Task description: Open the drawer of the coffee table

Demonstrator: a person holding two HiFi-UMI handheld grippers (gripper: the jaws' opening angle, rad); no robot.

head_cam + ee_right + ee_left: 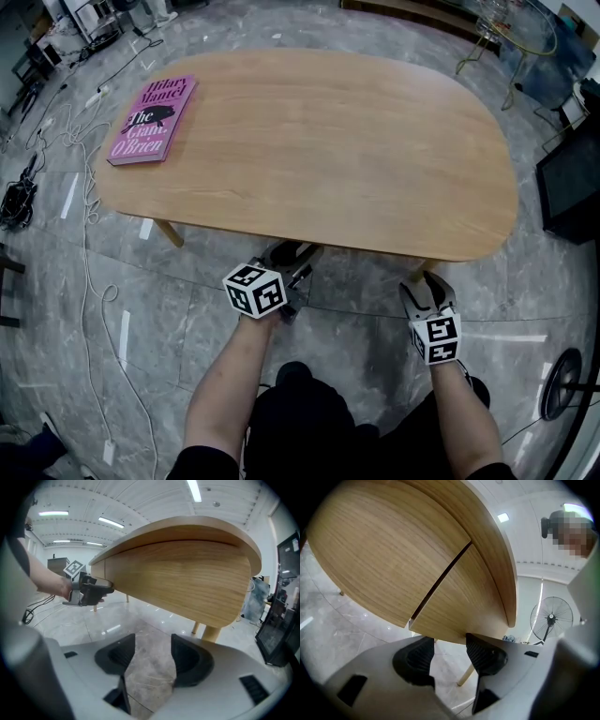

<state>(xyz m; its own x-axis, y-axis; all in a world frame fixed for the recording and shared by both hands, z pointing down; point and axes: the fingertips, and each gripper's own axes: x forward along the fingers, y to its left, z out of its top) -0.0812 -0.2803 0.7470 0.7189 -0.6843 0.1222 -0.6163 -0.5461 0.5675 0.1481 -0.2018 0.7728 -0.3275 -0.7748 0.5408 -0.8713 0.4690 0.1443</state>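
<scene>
The oval wooden coffee table (309,141) fills the head view. In the left gripper view a dark seam (440,581) splits its curved side into two panels. My left gripper (450,651) points up at the lower edge of the right-hand panel (459,606). Its jaws stand apart, the edge sits just at their tips, and no pad presses on the wood. In the head view the left gripper (289,258) is tucked under the table's near edge. My right gripper (152,658) hangs open over bare floor, further right below the rim (427,281). The right gripper view shows the left gripper (96,591) against the table's side.
A pink book (152,119) lies on the table's far left. Cables (89,234) run over the marble floor at left. A black screen (572,183) stands at right and a fan base (562,384) near my right arm. A table leg (466,674) shows beyond the left jaws.
</scene>
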